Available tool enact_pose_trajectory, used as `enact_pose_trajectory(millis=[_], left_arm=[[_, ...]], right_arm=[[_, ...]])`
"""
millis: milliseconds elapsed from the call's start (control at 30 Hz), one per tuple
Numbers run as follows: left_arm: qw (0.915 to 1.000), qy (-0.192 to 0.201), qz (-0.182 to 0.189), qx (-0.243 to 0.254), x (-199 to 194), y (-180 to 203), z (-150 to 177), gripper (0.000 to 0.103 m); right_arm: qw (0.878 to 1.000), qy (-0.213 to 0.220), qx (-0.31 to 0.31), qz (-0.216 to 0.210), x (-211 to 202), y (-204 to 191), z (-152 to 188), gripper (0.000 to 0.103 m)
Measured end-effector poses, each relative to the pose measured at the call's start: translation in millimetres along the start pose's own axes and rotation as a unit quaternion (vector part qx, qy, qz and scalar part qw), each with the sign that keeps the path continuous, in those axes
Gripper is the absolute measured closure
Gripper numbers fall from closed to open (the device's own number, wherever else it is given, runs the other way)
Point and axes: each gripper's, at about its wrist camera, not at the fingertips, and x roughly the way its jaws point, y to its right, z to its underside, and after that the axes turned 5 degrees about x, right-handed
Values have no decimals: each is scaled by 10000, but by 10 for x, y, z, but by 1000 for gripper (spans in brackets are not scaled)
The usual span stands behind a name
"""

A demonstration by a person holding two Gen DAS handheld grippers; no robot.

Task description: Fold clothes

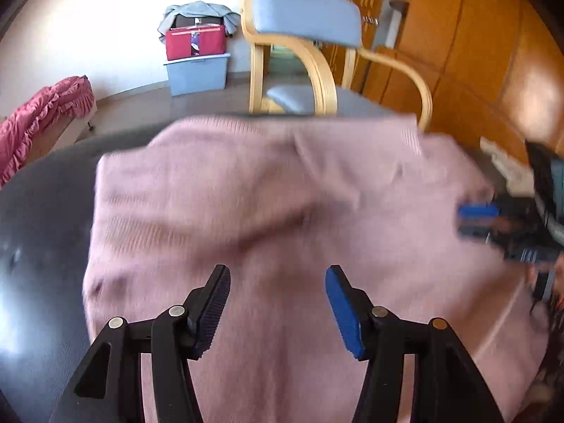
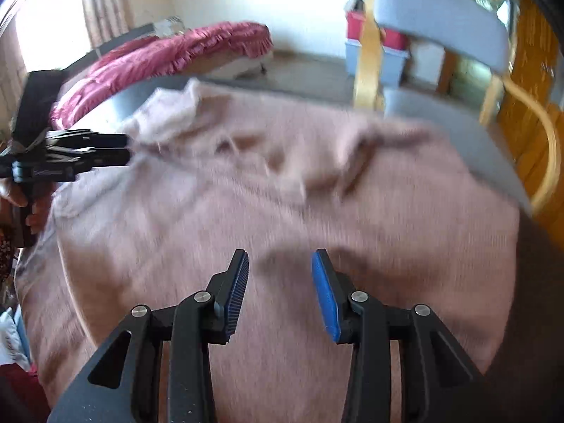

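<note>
Pink sweater (image 1: 268, 211) lies spread, rumpled, on dark table (image 1: 38, 246), apparently no fold completed; left gripper (image 1: 278, 303) and right gripper (image 2: 280, 292) hover above it, jaws apart, holding nothing.

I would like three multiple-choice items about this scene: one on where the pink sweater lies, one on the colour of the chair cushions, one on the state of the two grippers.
1. The pink sweater lies:
A. on the dark table
B. on the chair
C. on the floor

2. The chair cushions are:
A. red
B. blue-grey
C. green

3. The left gripper and right gripper are:
A. both shut on cloth
B. one open, one shut
C. both open

Answers: 1 A, it is spread on the tabletop; 2 B, backrest and seat look blue-grey; 3 C, gaps show between the fingers, nothing held.
</note>
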Motion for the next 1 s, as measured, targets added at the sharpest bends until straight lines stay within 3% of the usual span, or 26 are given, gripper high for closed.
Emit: enact_pose_trajectory(millis=[100,300,433,500,633,733,867,967,1000], left_arm=[[9987,-221,-269,363,-46,67,238,45],[9983,-188,-508,215,-225,-135,470,44],[9991,-130,-389,-95,-160,-283,439,42],[9986,-107,-500,-136,-81,-340,344,41],[9960,-104,-833,-312,37,-410,152,42],[9934,36,-1093,-340,-93,-370,159,44],[9966,441,-599,-350,-497,-323,419,44],[9966,671,-426,-209,-758,-252,609,44],[9966,727,-367,-119,-818,-210,657,44]], right_arm=[[9999,112,112,20,-125,35,190,57],[9994,-42,113,332,-239,35,368,56],[9984,5,260,498,-104,140,269,32],[9975,8,480,513,-12,247,164,28],[9960,104,588,668,121,356,-62,27],[9956,185,581,714,54,342,-106,29],[9965,519,594,268,-391,298,120,29],[9966,579,502,304,-746,283,388,30],[9969,557,453,311,-842,270,465,39]])
